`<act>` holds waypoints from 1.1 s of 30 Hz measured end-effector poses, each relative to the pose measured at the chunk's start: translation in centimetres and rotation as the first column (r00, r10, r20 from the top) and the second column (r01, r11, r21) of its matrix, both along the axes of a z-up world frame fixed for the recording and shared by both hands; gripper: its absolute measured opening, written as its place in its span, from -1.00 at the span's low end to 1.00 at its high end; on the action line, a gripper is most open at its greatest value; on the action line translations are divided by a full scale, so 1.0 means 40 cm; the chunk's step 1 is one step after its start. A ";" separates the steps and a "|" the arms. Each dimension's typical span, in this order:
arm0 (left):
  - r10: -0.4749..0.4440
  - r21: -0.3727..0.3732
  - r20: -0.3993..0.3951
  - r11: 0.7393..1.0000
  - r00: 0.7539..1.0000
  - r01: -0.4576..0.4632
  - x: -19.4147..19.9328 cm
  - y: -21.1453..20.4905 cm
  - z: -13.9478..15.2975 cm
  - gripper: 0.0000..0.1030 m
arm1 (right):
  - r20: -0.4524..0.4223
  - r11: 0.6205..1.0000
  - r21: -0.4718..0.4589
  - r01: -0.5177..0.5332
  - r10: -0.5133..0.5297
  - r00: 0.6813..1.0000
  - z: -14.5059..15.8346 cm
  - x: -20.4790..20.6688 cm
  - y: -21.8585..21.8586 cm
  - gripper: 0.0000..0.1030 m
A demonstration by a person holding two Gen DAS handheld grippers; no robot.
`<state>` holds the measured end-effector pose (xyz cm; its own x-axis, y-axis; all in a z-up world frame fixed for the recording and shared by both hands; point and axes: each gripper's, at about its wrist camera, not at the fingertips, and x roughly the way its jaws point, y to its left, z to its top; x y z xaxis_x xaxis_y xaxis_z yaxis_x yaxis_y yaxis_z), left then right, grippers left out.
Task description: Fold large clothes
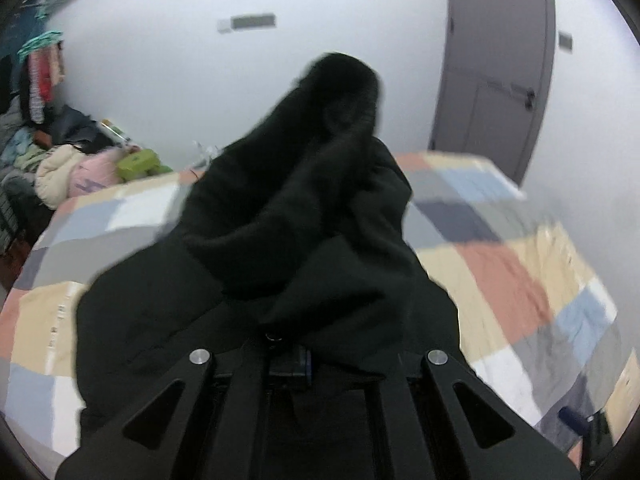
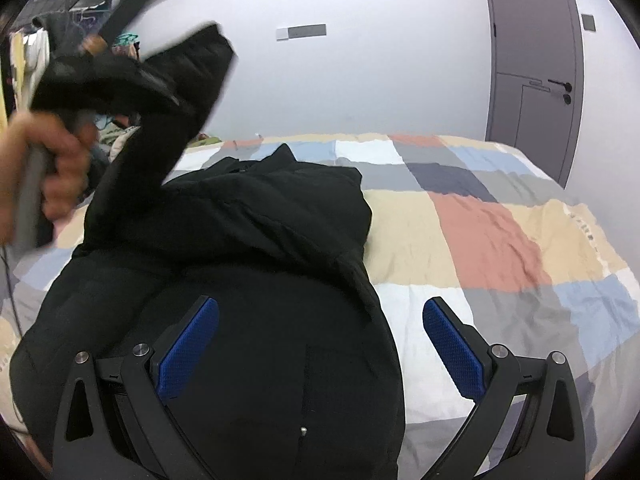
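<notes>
A large black puffer jacket (image 2: pixel 248 240) lies on a bed with a patchwork quilt (image 2: pixel 480 240). My left gripper (image 1: pixel 290 354) is shut on one black sleeve (image 1: pixel 312 168), and the bunched fabric rises in front of its camera and hides the fingertips. From the right wrist view, a hand (image 2: pixel 52 160) at the left holds that gripper up, with the sleeve (image 2: pixel 180 80) lifted off the bed and blurred. My right gripper (image 2: pixel 320 344) hangs open over the jacket's near part. Its blue pads (image 2: pixel 188 348) stand wide apart with nothing pressed between them.
A heap of mixed clothes (image 1: pixel 80 168) lies past the bed's far left corner, with more garments hanging above it (image 1: pixel 40 72). A grey door (image 2: pixel 532 80) stands in the white wall at the right. The quilt's right half (image 2: pixel 520 280) is bare of clothes.
</notes>
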<state>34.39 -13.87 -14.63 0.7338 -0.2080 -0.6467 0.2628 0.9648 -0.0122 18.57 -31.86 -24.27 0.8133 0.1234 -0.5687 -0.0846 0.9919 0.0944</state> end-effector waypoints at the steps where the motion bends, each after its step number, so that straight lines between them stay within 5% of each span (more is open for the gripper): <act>1: 0.002 0.017 -0.007 1.000 1.000 -0.002 0.004 -0.017 -0.018 -0.92 | -0.009 1.000 0.007 0.006 -0.006 1.000 -0.009 0.004 -0.008 0.99; 8: -0.029 0.080 -0.045 0.996 0.999 0.032 0.031 -0.061 -0.122 -0.85 | -0.026 0.998 0.059 0.024 -0.022 0.999 -0.053 0.038 -0.049 0.99; 11: -0.044 0.100 -0.033 0.994 0.999 0.047 0.023 -0.063 -0.139 -0.60 | -0.033 0.997 0.073 0.010 -0.008 0.999 -0.070 0.053 -0.051 0.99; 16: -0.073 0.086 0.014 0.994 0.997 0.071 -0.008 -0.061 -0.129 0.54 | -0.024 0.997 0.080 -0.017 0.019 1.000 -0.074 0.059 -0.040 0.99; 20: -0.058 0.011 0.005 0.998 0.998 0.058 -0.045 -0.009 -0.111 0.56 | -0.007 0.994 0.103 -0.049 0.050 0.999 -0.064 0.052 -0.031 0.99; 27: 0.079 0.054 0.027 0.995 0.997 -0.080 -0.152 0.225 -0.112 0.66 | -0.015 0.994 0.069 -0.089 0.090 0.996 -0.057 0.097 -0.002 0.99; 33: 0.309 0.131 -0.002 0.943 0.951 -0.306 -0.158 0.491 -0.176 0.68 | -0.072 0.995 0.063 -0.074 0.078 0.994 -0.074 0.184 0.002 0.94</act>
